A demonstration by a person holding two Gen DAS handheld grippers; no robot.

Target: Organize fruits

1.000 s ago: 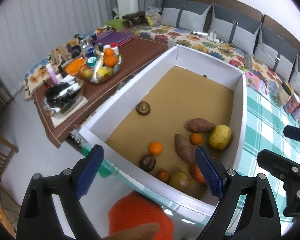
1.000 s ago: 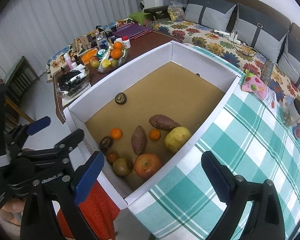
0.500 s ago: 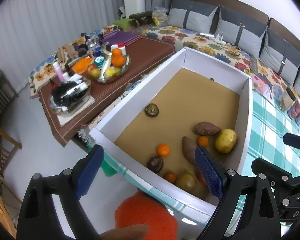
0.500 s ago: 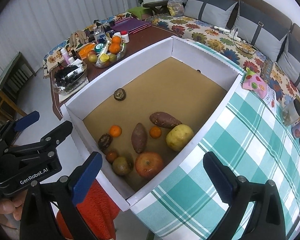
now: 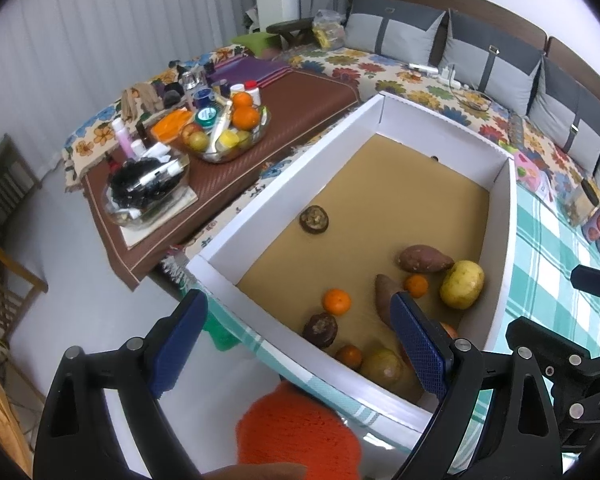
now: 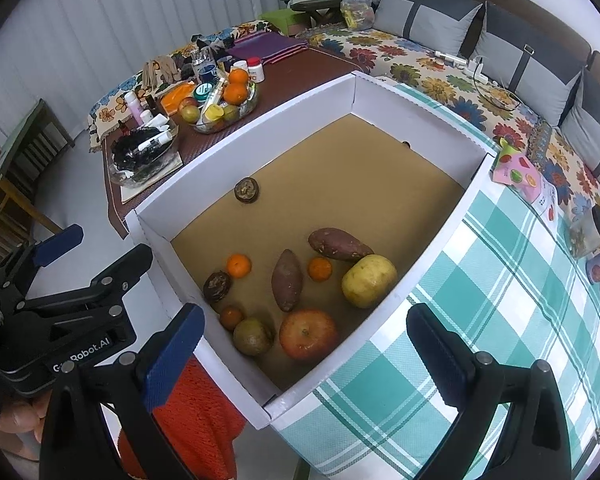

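A white cardboard box [image 6: 424, 248] with a tan floor holds the fruit at its near end: a red apple [image 6: 308, 334], a yellow pear-like fruit [image 6: 369, 280], two sweet potatoes [image 6: 287, 279], small oranges [image 6: 239, 265] and dark round fruits [image 6: 247, 190]. The box [image 5: 500, 240] and the yellow fruit [image 5: 462, 284] also show in the left wrist view. My left gripper [image 5: 300, 344] is open and empty above the box's near left corner. My right gripper [image 6: 304, 356] is open and empty above the box's near corner.
The box rests on a green checked tablecloth [image 6: 500, 320]. A brown side table [image 5: 292, 120] at the left holds a glass bowl of fruit [image 5: 232, 132] and toiletries. A sofa with grey cushions [image 5: 480, 64] runs along the back. An orange knitted sleeve [image 5: 296, 428] is below.
Both grippers have drawn back and up a little from the box, so more of the room shows. The fruit has not moved. Both stay open.
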